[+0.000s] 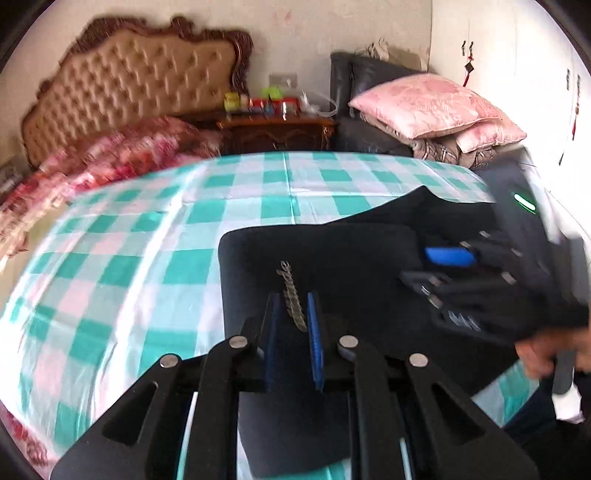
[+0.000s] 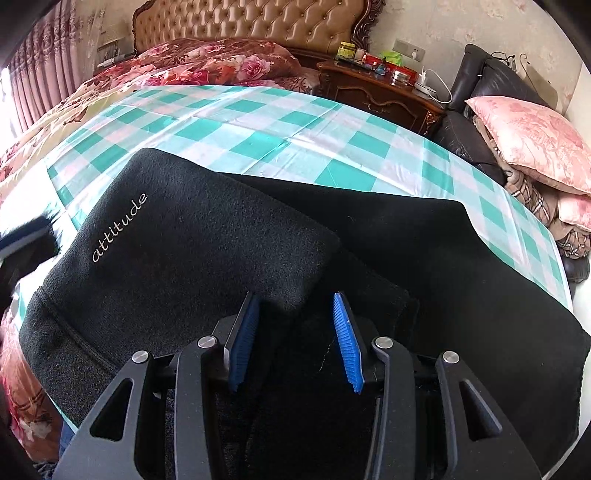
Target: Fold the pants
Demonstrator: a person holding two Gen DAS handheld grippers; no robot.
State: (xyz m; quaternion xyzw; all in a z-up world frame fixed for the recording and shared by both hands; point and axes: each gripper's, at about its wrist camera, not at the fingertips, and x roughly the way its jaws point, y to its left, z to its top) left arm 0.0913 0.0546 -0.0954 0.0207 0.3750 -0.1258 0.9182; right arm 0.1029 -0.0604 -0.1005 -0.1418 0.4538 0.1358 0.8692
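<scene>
Black pants [image 2: 229, 236] with white "attitude" lettering lie partly folded on the green and white checked sheet [image 2: 258, 122]. In the left wrist view the pants [image 1: 332, 258] fill the lower right. My left gripper [image 1: 293, 299] has its blue pads close together on a fold of the black cloth beside the lettering. My right gripper [image 2: 295, 301] is open, pads apart, just above the pants' upper layer; it also shows in the left wrist view [image 1: 436, 269], blurred, over the pants at the right.
A tufted headboard [image 2: 258, 22] and a floral quilt [image 2: 207, 62] lie at the far end. A wooden nightstand [image 2: 376, 92] with small items stands beside a dark sofa [image 2: 476, 96] holding pink pillows [image 2: 532, 140].
</scene>
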